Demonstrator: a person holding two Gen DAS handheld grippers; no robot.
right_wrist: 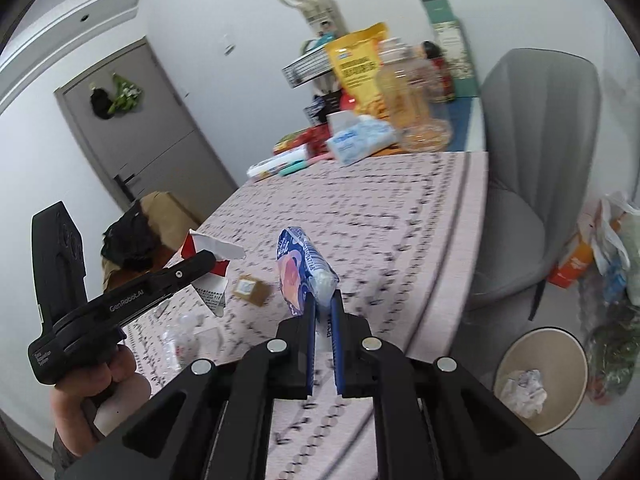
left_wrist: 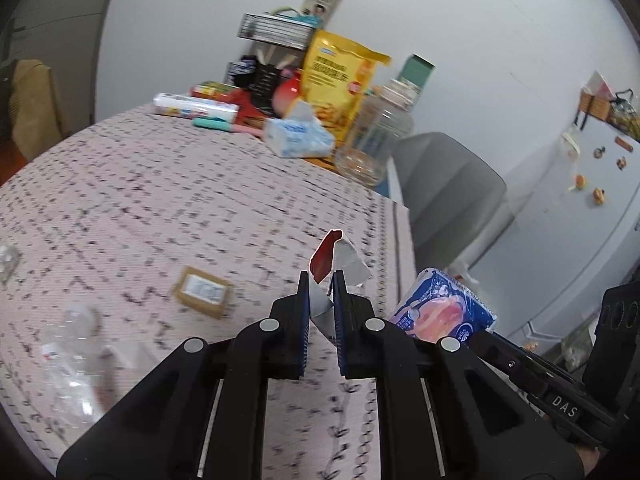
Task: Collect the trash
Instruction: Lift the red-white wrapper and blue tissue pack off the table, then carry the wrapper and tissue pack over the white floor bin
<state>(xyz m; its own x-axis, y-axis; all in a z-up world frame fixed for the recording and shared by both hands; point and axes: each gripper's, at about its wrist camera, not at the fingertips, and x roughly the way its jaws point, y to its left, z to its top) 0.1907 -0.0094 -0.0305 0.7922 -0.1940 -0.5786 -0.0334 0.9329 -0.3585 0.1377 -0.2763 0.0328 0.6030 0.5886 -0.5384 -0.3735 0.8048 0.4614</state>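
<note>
My left gripper point(left_wrist: 321, 280) is shut on a torn red and silver wrapper point(left_wrist: 334, 256), held above the pink patterned tablecloth point(left_wrist: 160, 200). The same gripper and wrapper point(right_wrist: 212, 254) show at the left of the right wrist view. My right gripper point(right_wrist: 323, 300) is shut on a blue snack packet point(right_wrist: 304, 268) with a pink picture, held upright above the table; it also shows in the left wrist view point(left_wrist: 444, 308). A small brown box point(left_wrist: 203, 291), a crushed clear plastic bottle point(left_wrist: 68, 356) and a white scrap point(left_wrist: 128, 354) lie on the cloth.
A beige waste bin point(right_wrist: 540, 380) with crumpled paper stands on the floor at the right, beside a grey chair point(right_wrist: 536, 152). Groceries crowd the table's far end: yellow bag point(left_wrist: 340, 80), tissue pack point(left_wrist: 298, 136), clear jar point(left_wrist: 376, 136). Bags point(right_wrist: 612, 248) lie on the floor.
</note>
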